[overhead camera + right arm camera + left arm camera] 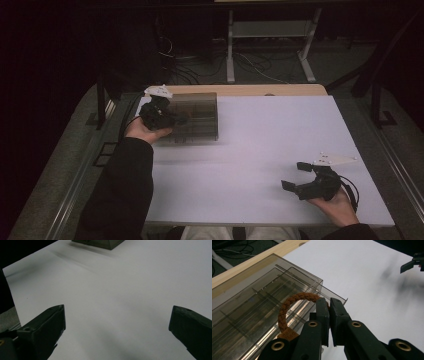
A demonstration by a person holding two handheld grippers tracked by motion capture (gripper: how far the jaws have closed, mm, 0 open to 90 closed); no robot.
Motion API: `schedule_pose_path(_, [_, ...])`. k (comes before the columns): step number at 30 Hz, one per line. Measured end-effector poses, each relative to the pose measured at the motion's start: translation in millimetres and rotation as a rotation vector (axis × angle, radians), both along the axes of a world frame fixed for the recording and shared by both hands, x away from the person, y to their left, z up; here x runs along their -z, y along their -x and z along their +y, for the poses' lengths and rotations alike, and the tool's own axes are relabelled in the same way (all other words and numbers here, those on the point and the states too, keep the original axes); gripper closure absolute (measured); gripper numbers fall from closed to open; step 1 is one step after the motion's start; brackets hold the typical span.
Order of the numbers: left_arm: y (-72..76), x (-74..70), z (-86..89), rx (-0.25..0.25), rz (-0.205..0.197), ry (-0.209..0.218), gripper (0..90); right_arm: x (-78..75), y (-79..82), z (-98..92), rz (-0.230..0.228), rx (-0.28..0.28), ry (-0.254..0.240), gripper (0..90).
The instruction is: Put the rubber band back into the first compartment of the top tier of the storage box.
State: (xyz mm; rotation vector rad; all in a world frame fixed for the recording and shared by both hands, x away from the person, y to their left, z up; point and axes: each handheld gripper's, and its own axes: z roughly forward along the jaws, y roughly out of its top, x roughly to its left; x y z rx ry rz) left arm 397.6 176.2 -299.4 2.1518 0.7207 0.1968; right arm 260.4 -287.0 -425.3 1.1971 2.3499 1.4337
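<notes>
High view: above the person's side, facing forward and down over the whole white table. Gripper views: close, low along each pair of jaws. All three share the smoky plastic box.

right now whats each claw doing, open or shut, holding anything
Left claw: shut on the brown braided ring, held over the clear compartment box.
Right claw: open, nothing between its jaws, above the white table.
</notes>
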Motion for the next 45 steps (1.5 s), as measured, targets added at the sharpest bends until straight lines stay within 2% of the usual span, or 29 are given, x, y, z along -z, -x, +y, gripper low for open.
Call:
schedule_pose_path(14, [1.7, -1.2, 22.5, -0.042, 0.002, -0.012, 85.1, 0.0, -0.1, -0.2, -0.002, 0.002, 0.001, 0.1])
schedule_pose_path(29, [1.6, 7.6, 42.5, -0.095, 0.012, -0.012, 85.1, 0.1, -0.2, -0.1, 0.000, 0.001, 0.002, 0.1])
schedule_pose_path(45, [2.8, 20.0, 54.6, -0.117, 0.034, -0.045, 85.1, 0.1, 0.2, 0.1, 0.000, 0.002, 0.001, 0.1])
